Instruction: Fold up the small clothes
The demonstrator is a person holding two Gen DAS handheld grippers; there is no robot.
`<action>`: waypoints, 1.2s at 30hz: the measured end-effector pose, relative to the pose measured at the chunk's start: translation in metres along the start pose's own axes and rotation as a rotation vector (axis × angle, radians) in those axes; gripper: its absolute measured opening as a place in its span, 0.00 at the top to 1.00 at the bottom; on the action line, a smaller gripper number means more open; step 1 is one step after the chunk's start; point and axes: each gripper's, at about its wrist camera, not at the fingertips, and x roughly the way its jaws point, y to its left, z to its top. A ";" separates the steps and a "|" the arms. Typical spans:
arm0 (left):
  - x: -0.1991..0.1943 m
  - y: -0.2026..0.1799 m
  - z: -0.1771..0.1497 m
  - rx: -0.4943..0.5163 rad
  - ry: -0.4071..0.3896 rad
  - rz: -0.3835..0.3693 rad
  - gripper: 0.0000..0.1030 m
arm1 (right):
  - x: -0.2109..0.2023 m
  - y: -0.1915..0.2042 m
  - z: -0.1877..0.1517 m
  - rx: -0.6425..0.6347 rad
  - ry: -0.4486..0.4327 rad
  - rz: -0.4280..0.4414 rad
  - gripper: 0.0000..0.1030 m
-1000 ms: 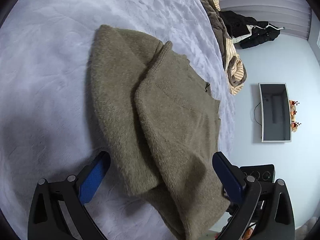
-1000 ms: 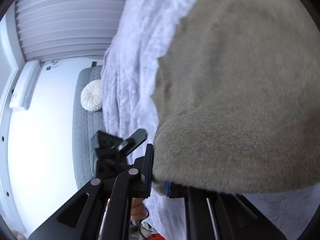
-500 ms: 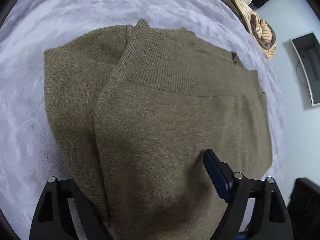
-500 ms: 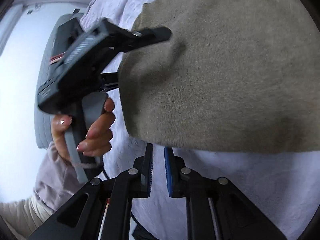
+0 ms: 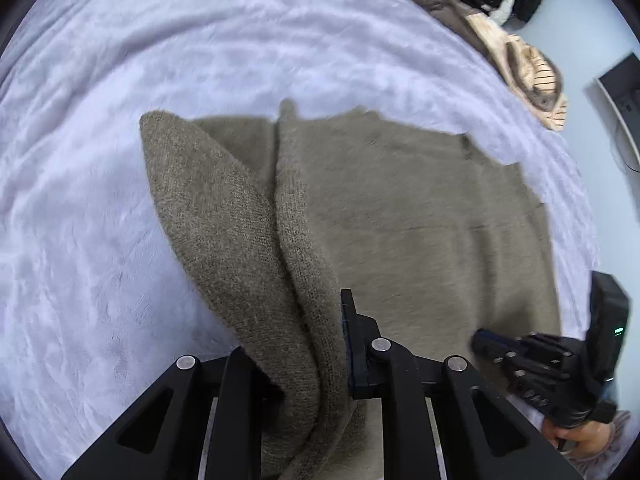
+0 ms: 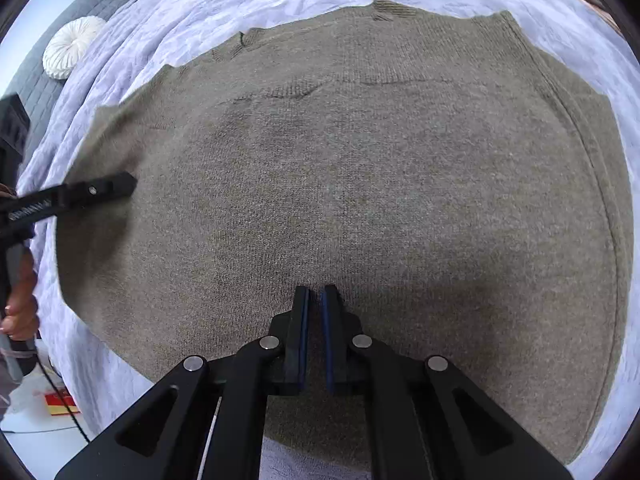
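Left gripper (image 5: 308, 344): near finger covered by gathered sweater (image 5: 400, 216) fabric. Sweater hem and blanket (image 5: 100, 200) blurred in left view. Clothes pile (image 5: 520, 52) cut off at frame edge. Right gripper (image 6: 314, 320): contact with knit indeterminable.

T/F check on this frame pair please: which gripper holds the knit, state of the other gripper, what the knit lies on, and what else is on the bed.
1. The left gripper is clamped on a bunched fold of the olive-brown knitted sweater. True.
2. The right gripper holds the sweater's hem. False: its fingers are nearly together with nothing between them, above the flat knit.
3. The sweater lies on a pale lavender plush blanket. True.
4. The sweater is the only garment on the bed. False: a heap of brown, striped and black clothes sits at the far edge.
5. A round white pleated cushion shows in the right wrist view. True.
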 end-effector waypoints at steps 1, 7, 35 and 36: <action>-0.008 -0.011 0.003 0.020 -0.017 -0.008 0.83 | -0.001 0.001 0.000 -0.002 -0.007 0.004 0.94; -0.039 -0.103 0.027 0.180 -0.086 -0.066 0.83 | -0.010 -0.024 -0.015 0.058 -0.019 0.096 0.94; -0.014 -0.200 0.013 0.218 -0.191 0.024 0.01 | -0.054 -0.234 -0.109 0.813 -0.293 0.716 0.77; -0.014 -0.187 0.014 0.188 -0.194 0.044 0.01 | -0.055 -0.239 -0.116 0.848 -0.312 0.758 0.73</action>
